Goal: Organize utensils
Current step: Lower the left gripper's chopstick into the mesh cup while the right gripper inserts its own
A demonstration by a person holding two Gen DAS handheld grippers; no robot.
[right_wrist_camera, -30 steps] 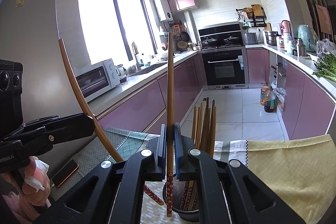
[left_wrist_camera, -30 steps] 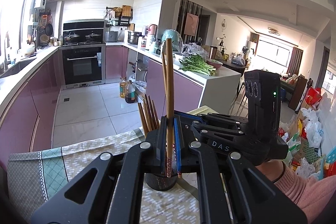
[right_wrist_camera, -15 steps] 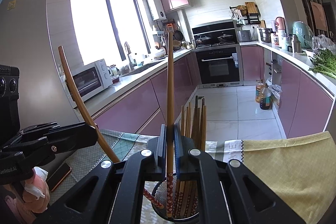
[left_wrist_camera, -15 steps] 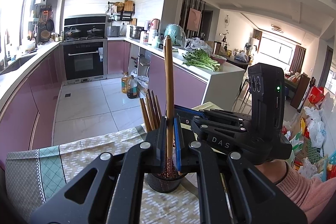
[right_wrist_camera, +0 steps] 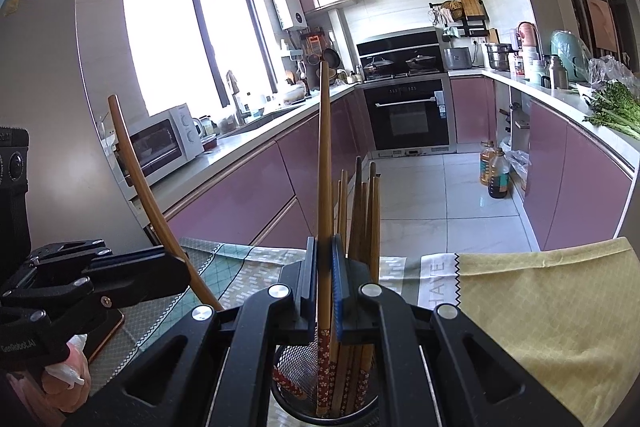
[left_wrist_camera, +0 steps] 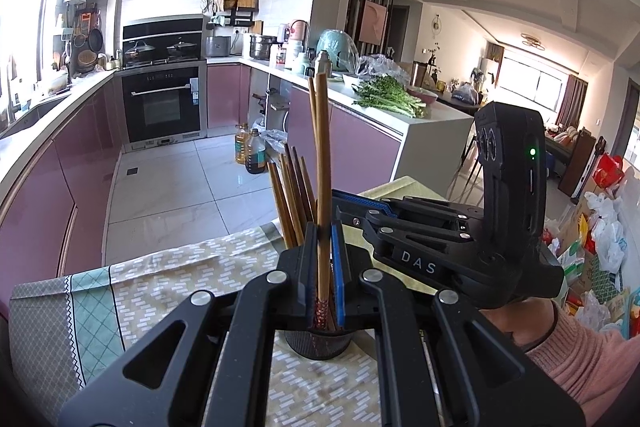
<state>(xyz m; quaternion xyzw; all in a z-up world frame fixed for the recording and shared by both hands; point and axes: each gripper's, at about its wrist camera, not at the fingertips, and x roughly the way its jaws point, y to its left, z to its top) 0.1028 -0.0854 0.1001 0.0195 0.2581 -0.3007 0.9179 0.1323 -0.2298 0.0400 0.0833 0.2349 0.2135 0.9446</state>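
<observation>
Right gripper (right_wrist_camera: 324, 291) clamped on chopstick (right_wrist_camera: 324, 187), tip inside mesh holder (right_wrist_camera: 296, 379); body marked "DAS"; left gripper (left_wrist_camera: 324, 275) clenched on second chopstick (left_wrist_camera: 322, 167); cloth (right_wrist_camera: 440, 279) reads "HAVE"

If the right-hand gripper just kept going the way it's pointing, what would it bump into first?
Most likely the black mesh chopstick holder right below its tips. The right gripper, shut on a chopstick, points slightly downward at the holder's rim; depth is hard to judge.

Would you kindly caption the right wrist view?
Right gripper lowers a chopstick into the mesh holder among other chopsticks.
</observation>
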